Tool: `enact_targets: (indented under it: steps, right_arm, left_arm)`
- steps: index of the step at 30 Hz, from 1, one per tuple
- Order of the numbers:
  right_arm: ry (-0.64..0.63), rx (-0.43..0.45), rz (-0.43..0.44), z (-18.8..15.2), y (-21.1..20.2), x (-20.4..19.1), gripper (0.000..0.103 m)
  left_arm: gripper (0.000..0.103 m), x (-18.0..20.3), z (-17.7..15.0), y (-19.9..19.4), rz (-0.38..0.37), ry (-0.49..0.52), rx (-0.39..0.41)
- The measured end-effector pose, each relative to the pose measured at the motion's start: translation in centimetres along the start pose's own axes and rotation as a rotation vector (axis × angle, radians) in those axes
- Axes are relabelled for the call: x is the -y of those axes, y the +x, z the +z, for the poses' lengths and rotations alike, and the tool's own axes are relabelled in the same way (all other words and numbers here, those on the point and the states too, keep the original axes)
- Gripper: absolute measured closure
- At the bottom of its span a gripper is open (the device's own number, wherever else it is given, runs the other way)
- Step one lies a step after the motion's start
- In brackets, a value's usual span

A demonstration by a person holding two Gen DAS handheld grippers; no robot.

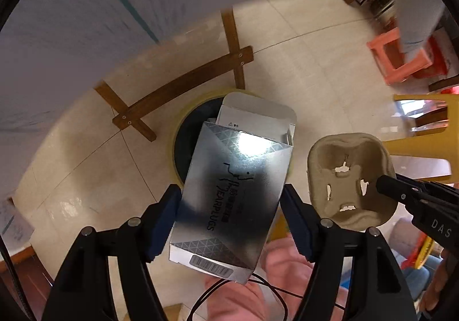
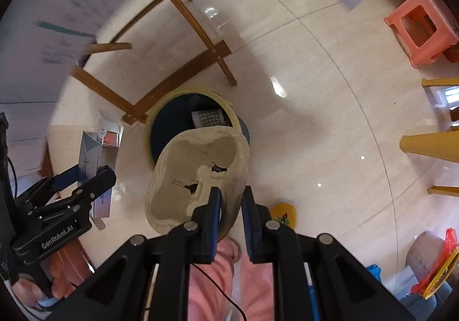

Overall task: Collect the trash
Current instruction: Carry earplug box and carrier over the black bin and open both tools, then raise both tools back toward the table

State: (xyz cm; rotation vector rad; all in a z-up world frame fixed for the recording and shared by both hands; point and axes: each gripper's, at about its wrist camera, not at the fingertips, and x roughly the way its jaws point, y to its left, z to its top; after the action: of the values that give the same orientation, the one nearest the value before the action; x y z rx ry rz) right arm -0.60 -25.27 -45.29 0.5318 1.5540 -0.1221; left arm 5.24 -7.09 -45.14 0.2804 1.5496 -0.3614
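Left wrist view: the silver earplugs box (image 1: 229, 195) is clamped between the blue pads of the left gripper (image 1: 231, 217), jaws spread to the box's width and pressed on its two long sides. The box's top flap is open and its barcode end points back toward the camera. It is held in the air above the trash bin (image 1: 186, 143), which is partly covered by it; the bin's yellowish rim and dark inside are seen behind the box.

To the box's right, the pulp cup carrier (image 1: 348, 180) is held up by the right gripper (image 1: 384, 185), its hollow side turned to the camera, with small tears in the middle. The two items are near each other but apart.

Right wrist view: the carrier's edge (image 2: 198, 174) is pinched between the right gripper's (image 2: 231, 203) pads, jaws nearly closed, only a narrow gap left around the rim wall. The carrier is tilted and held over the near side of the bin (image 2: 155, 123), overlapping its rim. Checked paper (image 2: 208, 117) is already lying inside the bin.

The bin stands on a pale tiled floor (image 2: 301, 91), just beside the wooden table legs (image 2: 183, 74). A pink plastic stool (image 2: 421, 25) stands well apart at upper right. Yellow furniture (image 2: 430, 143) is seen at the right edge. Pink trousers (image 2: 212, 286) are visible below both grippers.
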Motion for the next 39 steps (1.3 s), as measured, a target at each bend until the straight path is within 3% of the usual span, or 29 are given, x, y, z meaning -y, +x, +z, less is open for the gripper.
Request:
enact_targets:
  steps: [5, 7, 9, 17, 19, 21, 22, 29, 39]
  right_arm:
    - [-0.018, 0.001, -0.018, 1.2, 4.8, -1.7, 0.088]
    - [-0.026, -0.009, -0.023, 1.6, 6.5, -2.4, 0.088]
    - [-0.024, -0.022, -0.016, 1.7, 7.6, -2.9, 0.088]
    - [-0.027, -0.073, 0.06, 2.2, 9.1, -5.1, 0.086]
    - [-0.041, -0.075, 0.049, 2.3, 9.0, -5.8, 0.073]
    - [-0.041, -0.074, 0.043, 2.3, 9.0, -6.1, 0.046]
    - [-0.036, -0.075, 0.039, 2.2, 8.9, -6.2, 0.044]
    - [-0.007, -0.073, 0.057, 1.5, 6.6, -6.3, 0.044]
    - [-0.071, -0.01, 0.084, -0.3, -3.4, -7.4, 0.044]
  left_arm:
    - [0.032, -1.6, 0.3, 4.8, 0.035, 0.034, -0.027]
    - [0.026, -1.9, 0.2, 5.7, 0.044, 0.042, -0.027]
    - [0.019, -2.3, 0.1, 5.9, 0.054, 0.05, -0.02]
    - [0.015, -4.1, -1.6, 5.3, 0.077, 0.035, -0.01]
    - [0.015, -4.6, -1.8, 4.9, 0.073, 0.028, -0.003]
    - [0.015, -5.0, -2.1, 4.4, 0.064, 0.024, 0.006]
    - [0.015, -5.1, -2.2, 4.3, 0.06, 0.022, 0.009]
    - [0.015, -5.4, -3.2, 2.1, 0.032, 0.004, 0.019]
    - [0.015, -5.4, -4.4, -7.8, -0.01, -0.022, 0.134]
